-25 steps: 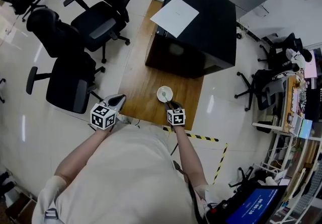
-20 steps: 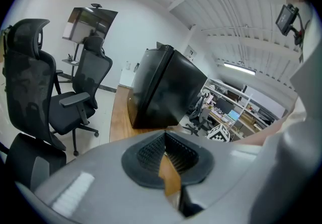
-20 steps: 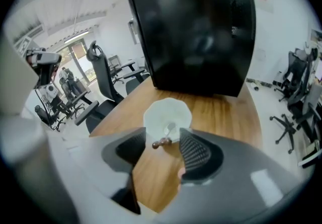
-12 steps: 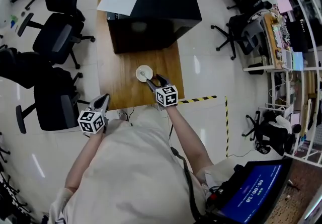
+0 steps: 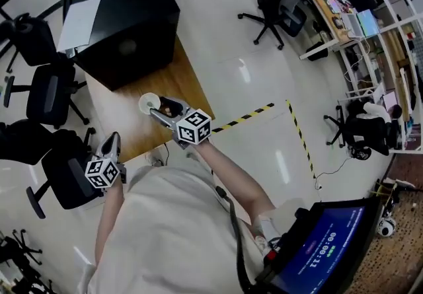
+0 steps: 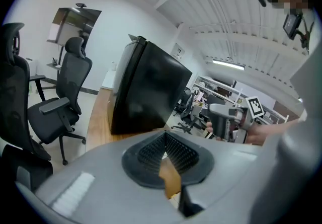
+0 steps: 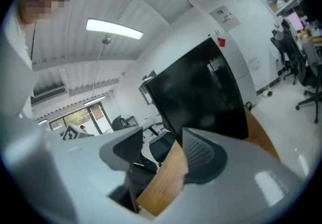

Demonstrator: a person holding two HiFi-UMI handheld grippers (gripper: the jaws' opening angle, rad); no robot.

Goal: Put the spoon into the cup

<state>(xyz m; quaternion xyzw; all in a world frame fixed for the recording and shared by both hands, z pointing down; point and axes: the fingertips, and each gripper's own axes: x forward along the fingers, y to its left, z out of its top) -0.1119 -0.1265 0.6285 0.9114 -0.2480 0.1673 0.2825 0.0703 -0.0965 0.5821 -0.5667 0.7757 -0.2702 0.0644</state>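
Note:
A white cup (image 5: 149, 102) stands on the wooden table (image 5: 129, 129) near its front edge. The spoon is too small to make out in the head view; whether it lies in the cup I cannot tell. My right gripper (image 5: 160, 106) hangs just right of the cup and above the table. Its jaws have just been opening and stand wide apart with nothing between them. In the right gripper view the right gripper (image 7: 162, 142) shows only table wood between its pads. My left gripper (image 5: 114, 143) sits off the table's front left corner, its pads (image 6: 151, 150) meeting at the tips, empty.
A big black box (image 5: 125, 28) with a white sheet (image 5: 79, 22) on top fills the far end of the table. Black office chairs (image 5: 46, 98) crowd the left side. Yellow-black tape (image 5: 254, 113) runs across the floor to the right.
My right gripper has risen away from the cup and its jaws have spread. The left gripper has shifted a little. The head view has swung, so the table now sits at upper left.

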